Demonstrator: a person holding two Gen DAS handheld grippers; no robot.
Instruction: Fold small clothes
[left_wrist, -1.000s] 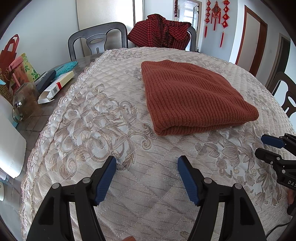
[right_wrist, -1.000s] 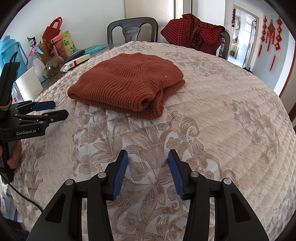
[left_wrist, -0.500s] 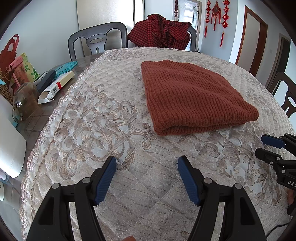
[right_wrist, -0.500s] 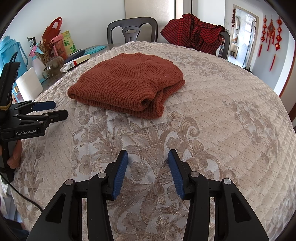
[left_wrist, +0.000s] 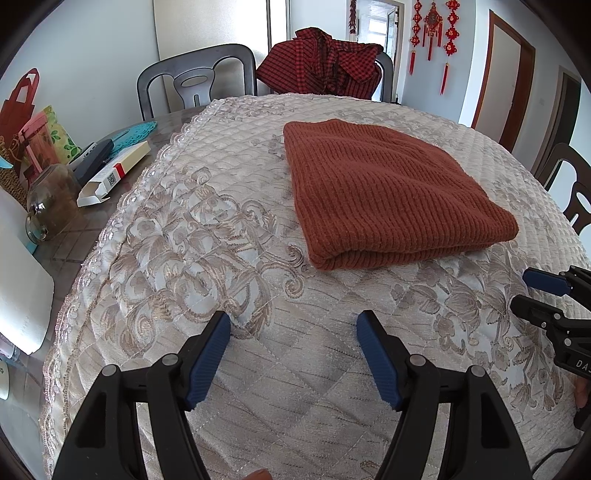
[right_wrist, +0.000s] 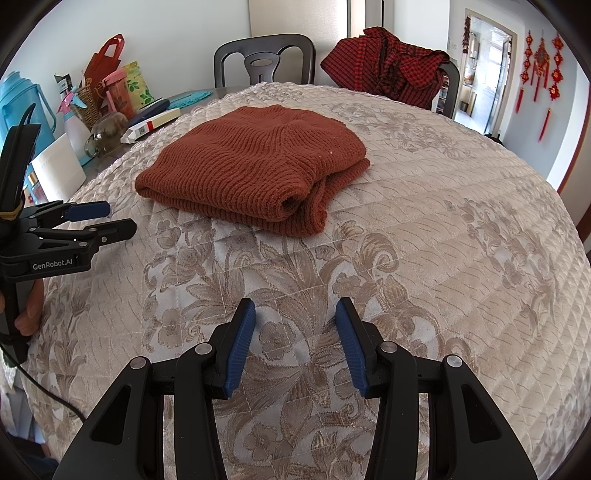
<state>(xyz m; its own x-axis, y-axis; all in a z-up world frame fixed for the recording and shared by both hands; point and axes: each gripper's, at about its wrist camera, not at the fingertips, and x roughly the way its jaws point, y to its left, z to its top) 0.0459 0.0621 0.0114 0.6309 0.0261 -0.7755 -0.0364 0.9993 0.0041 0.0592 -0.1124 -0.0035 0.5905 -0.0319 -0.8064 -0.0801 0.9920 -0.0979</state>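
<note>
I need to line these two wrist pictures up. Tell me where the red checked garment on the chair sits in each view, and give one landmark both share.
Left wrist view: the red checked garment hangs over a chair back at top centre, beyond the table's far edge.
Right wrist view: the same garment sits at top, right of centre, again over a chair back.
Shared landmark: the folded rust knit sweater on the quilted cloth, just in front of the garment in both.

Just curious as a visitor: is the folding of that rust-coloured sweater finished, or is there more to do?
The rust sweater already lies folded in a neat stack on the quilted cloth. Nothing is in hand: left gripper and right gripper are open and empty. Little seems left.
</note>
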